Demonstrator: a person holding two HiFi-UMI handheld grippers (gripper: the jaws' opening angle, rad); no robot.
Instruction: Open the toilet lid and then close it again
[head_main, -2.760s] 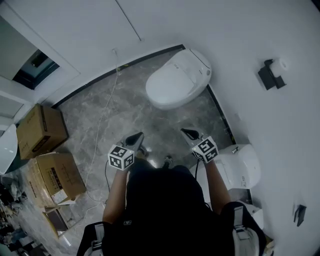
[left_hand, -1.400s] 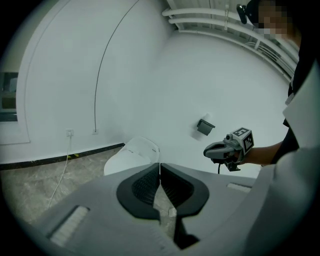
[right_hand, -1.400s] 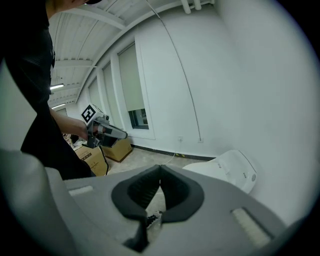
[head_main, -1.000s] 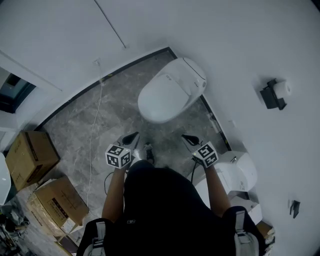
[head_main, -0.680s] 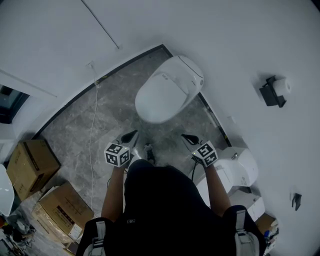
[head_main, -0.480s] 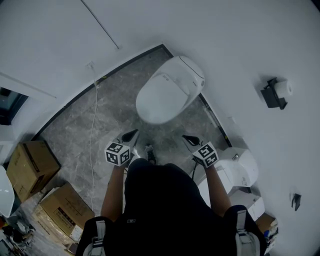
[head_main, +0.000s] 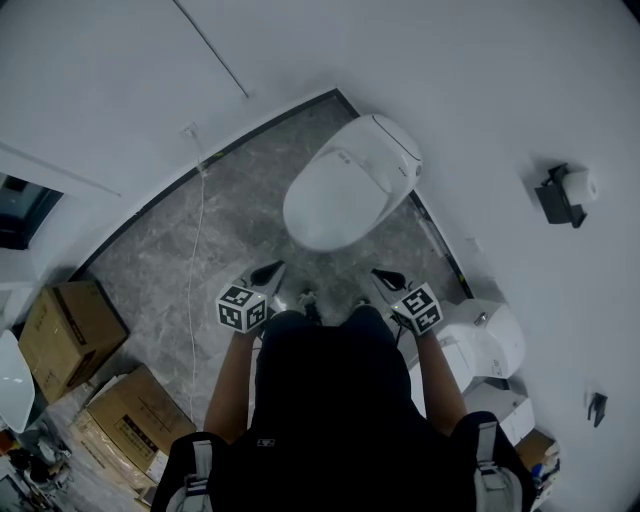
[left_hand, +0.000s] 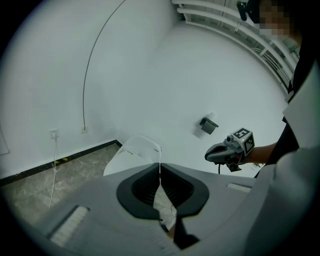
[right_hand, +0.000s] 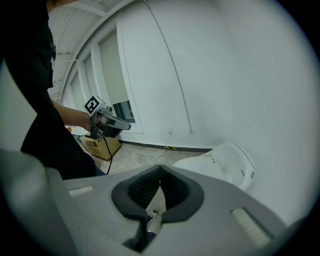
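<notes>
The white toilet (head_main: 348, 186) stands against the wall with its lid down, ahead of both grippers. My left gripper (head_main: 270, 274) hovers over the grey floor short of the bowl's front, jaws shut and empty. My right gripper (head_main: 384, 279) is level with it on the right, also shut with nothing in it. In the left gripper view the toilet (left_hand: 133, 152) lies just beyond the closed fingertips (left_hand: 160, 167), and the right gripper (left_hand: 223, 150) shows at the right. The right gripper view has the toilet (right_hand: 223, 163) to the right of its fingertips (right_hand: 160, 168).
Cardboard boxes (head_main: 66, 324) sit on the floor at the left. A second white fixture (head_main: 488, 339) stands close by my right arm. A paper holder (head_main: 563, 195) hangs on the wall at the right. A thin cable (head_main: 196, 250) runs down from a wall socket.
The person has stepped nearer the toilet; it now sits closer ahead of the grippers. Both grippers have drifted slightly forward and down, still shut. The boxes have slid towards the left edge.
</notes>
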